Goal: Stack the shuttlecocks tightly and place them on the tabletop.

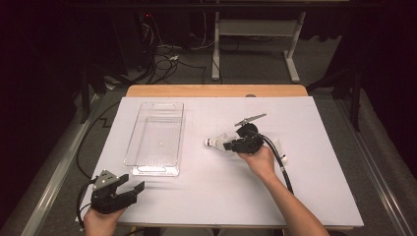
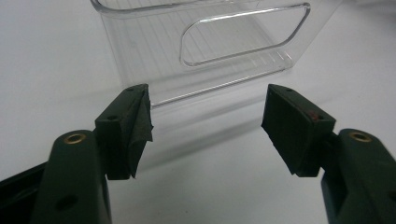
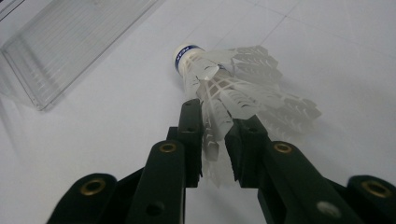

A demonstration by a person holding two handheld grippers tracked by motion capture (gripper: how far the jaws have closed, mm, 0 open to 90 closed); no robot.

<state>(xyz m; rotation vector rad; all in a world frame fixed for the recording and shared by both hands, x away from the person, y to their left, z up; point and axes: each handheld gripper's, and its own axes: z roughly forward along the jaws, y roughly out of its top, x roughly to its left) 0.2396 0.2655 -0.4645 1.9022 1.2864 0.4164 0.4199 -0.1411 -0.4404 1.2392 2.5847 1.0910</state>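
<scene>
A white plastic shuttlecock [image 1: 216,143] lies on its side mid-table, cork end pointing left toward the bin. My right gripper [image 1: 230,146] comes at it from the right. In the right gripper view the jaws stand narrow around the skirt of the shuttlecock [image 3: 224,79], and the feathers fill the gap and touch both pads of my right gripper [image 3: 217,112]. My left gripper [image 1: 134,182] rests at the near left corner of the table, open and empty. In its own view the left gripper [image 2: 205,116] faces the clear bin [image 2: 243,42] with bare table between the pads.
A clear plastic bin [image 1: 132,147] with handle cut-outs lies empty left of centre; its corner [image 3: 70,42] shows in the right gripper view. White sheet [image 1: 305,128] covers the table. Cables and a desk frame [image 1: 255,29] stand on the floor beyond the far edge.
</scene>
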